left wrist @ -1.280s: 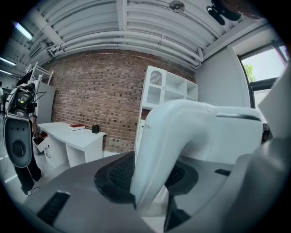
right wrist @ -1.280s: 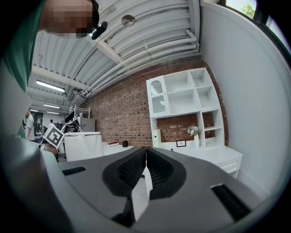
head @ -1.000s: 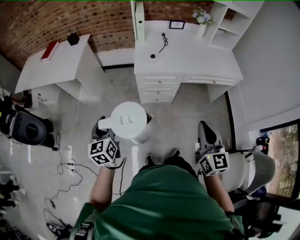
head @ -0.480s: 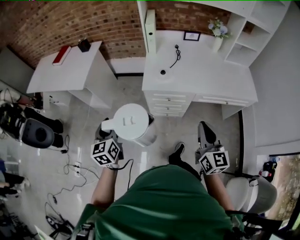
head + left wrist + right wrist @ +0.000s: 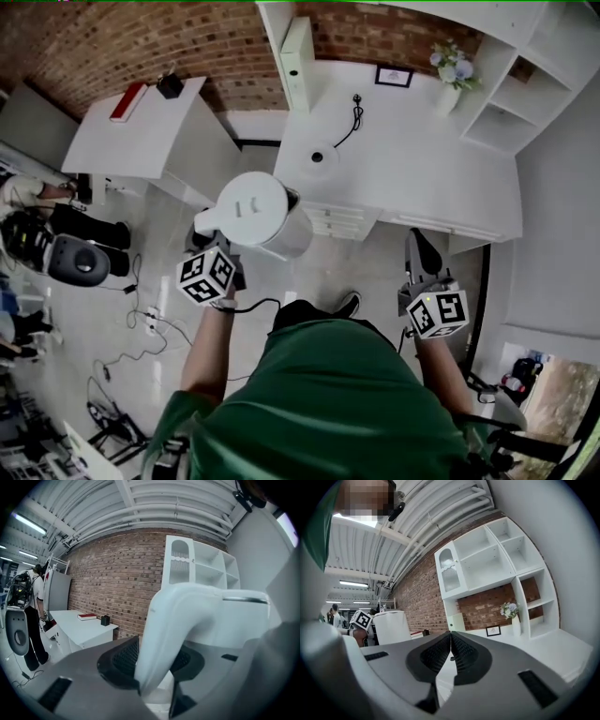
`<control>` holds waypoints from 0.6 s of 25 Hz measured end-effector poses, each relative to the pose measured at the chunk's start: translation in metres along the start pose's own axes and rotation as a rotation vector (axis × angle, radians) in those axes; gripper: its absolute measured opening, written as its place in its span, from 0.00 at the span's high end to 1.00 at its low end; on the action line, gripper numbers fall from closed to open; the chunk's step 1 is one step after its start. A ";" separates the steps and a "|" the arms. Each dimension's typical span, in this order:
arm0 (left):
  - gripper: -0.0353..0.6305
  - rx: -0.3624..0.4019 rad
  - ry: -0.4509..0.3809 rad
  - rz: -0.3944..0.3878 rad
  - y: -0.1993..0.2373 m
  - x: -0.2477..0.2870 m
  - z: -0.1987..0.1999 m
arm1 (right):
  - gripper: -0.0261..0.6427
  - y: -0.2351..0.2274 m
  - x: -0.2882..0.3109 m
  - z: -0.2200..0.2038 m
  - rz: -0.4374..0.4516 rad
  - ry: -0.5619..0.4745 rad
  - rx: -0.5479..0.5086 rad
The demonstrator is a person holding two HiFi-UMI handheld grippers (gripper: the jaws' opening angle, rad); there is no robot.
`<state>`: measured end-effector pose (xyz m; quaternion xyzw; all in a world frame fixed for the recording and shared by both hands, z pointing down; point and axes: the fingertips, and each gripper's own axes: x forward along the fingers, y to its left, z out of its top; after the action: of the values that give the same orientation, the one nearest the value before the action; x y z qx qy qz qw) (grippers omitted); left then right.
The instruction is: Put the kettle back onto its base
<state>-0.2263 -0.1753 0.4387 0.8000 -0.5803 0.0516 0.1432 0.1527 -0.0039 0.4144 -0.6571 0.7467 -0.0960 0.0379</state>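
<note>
Nearest the camera is the person in a green shirt [image 5: 328, 403], arms reaching out towards the base [image 5: 317, 157].

The left claw [image 5: 212, 240] is clenched on the handle [image 5: 176, 620] of the white kettle [image 5: 253, 211]; its dark pads press on the handle from both sides. The kettle hangs upright in the air, lid up. It is on the person's side of the base and to its left in the head view, above the floor [image 5: 319, 272] by the drawers [image 5: 333, 221], so it is not on the base.

The right claw [image 5: 419, 244] is to the right of the base and also on the person's side of it. Its jaws are clenched pad to pad with nothing between them, as the right gripper view shows [image 5: 450, 641].

The base is a pale round disc with a dark centre. It sits near the front left edge of the white desk [image 5: 422, 159]. A dark cable [image 5: 354, 114] runs from the base towards the back of the desk.

Beyond the base, to its right, a small picture frame [image 5: 394, 76] and a vase of flowers [image 5: 452, 86] stand by the brick wall [image 5: 94, 37]. Further right are white shelves [image 5: 530, 89].

Well to the left of the base is a second desk [image 5: 150, 145] with a red book [image 5: 128, 101] on its far end.
</note>
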 end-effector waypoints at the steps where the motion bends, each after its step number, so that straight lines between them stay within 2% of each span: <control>1: 0.71 -0.004 0.000 0.008 -0.005 0.010 0.002 | 0.93 -0.010 0.003 0.001 0.002 0.002 0.005; 5: 0.71 -0.021 0.006 0.022 -0.020 0.047 0.009 | 0.93 -0.039 0.009 0.006 -0.001 0.004 0.026; 9: 0.71 -0.025 0.012 0.028 -0.030 0.085 0.008 | 0.93 -0.066 0.012 -0.001 -0.040 0.017 0.068; 15: 0.71 0.020 0.019 0.010 -0.045 0.169 -0.004 | 0.93 -0.112 0.038 -0.019 -0.102 0.043 0.082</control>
<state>-0.1289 -0.3156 0.4771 0.7979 -0.5825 0.0658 0.1404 0.2530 -0.0532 0.4568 -0.6901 0.7082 -0.1423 0.0435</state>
